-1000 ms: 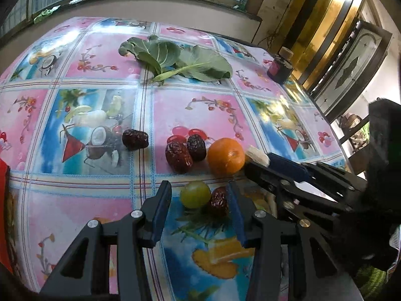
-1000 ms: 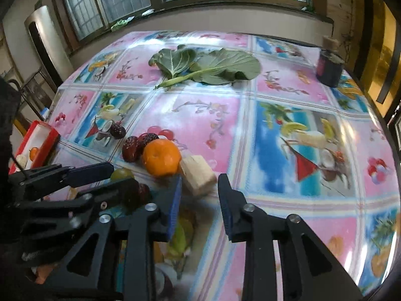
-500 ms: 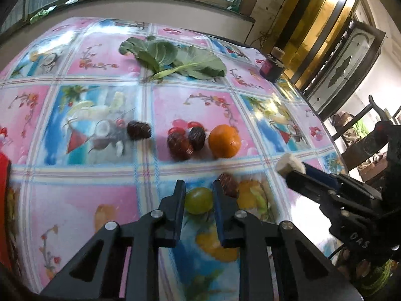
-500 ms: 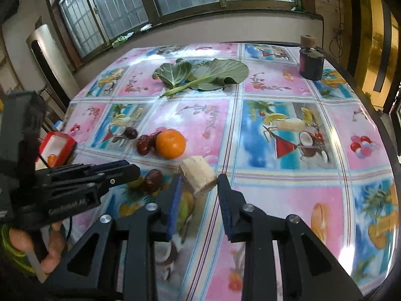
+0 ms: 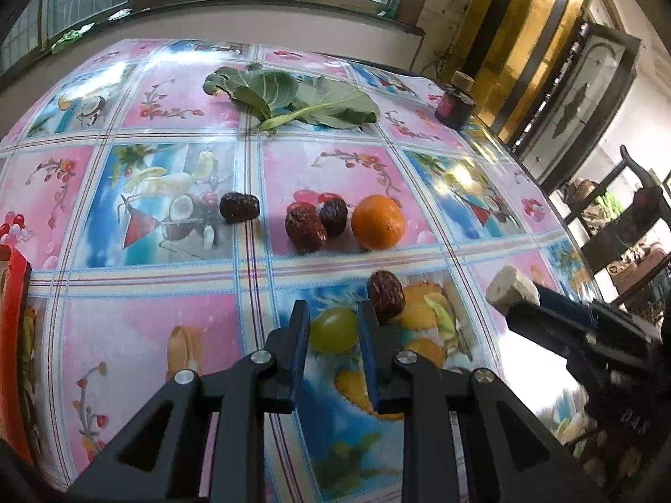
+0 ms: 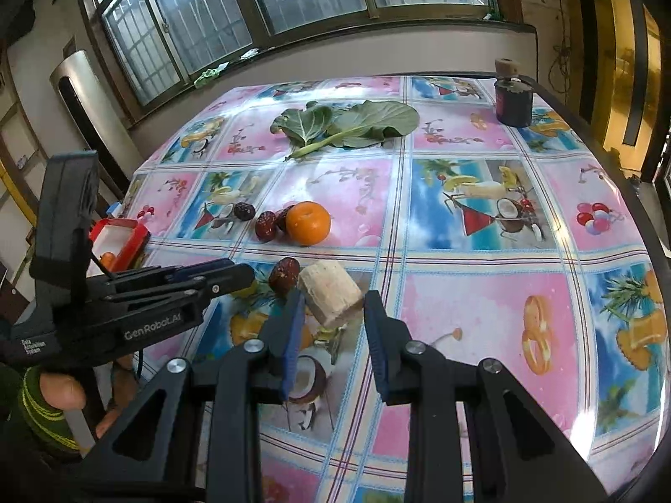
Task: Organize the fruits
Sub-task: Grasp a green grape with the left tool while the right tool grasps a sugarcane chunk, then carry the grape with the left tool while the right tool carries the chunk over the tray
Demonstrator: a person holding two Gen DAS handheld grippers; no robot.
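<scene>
**Left wrist view: grape clamped, tan block held beside it**

Left wrist camera, read left to right: a red tray (image 5: 14,335) edges in at 9 o'clock. On the worktop (image 5: 176,176) a lone date (image 5: 239,207) lies at 11 o'clock of the left tongs (image 5: 333,331), then 2 dates (image 5: 314,222) touching each other, then an orange (image 5: 378,222) just beside them at 12 o'clock. Far back lie green leaves (image 5: 293,100) and, toward 2 o'clock, a dark jar (image 5: 455,102).

The left tongs are closed on a green grape (image 5: 333,331), both blue pads against its sides; whether it is clear of the cloth I cannot tell. Another date (image 5: 386,295) sits just beside the right finger. At 3 o'clock the right tongs (image 6: 331,314) hold a tan block (image 6: 331,293); in the right wrist view it sits between their tips, touching the left finger, while a gap on the right leaves the grip unclear.

Judging by this, the step in hand is the pick-up of the grape. The next move likely calls for carrying it toward 9 o'clock to the red tray, gently, since a grape is soft and slippery, and steering clear of the neighbouring date.
</scene>
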